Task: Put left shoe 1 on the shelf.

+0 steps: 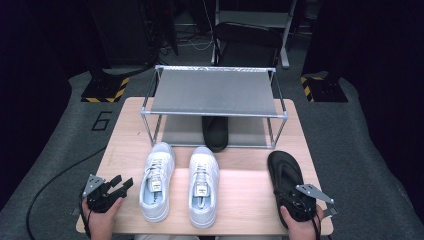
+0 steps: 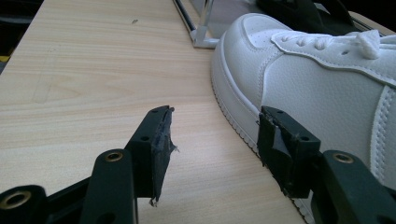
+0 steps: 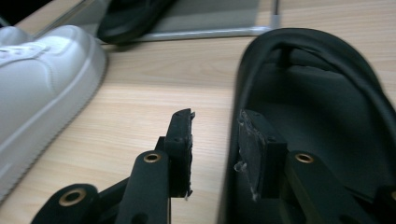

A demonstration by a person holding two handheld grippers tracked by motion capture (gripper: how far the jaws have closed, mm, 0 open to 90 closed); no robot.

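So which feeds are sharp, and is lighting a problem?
High view: table evenly lit, surroundings dark, sandal shows little detail. Left gripper view: sharp on the sneaker. Right gripper view: slightly smeared along the sandal's rim and the other sneaker.

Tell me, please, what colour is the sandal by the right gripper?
Black sandal, clearest in the high view.

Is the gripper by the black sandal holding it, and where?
Not yet. The right gripper straddles the black sandal's side rim near the heel, jaws apart.
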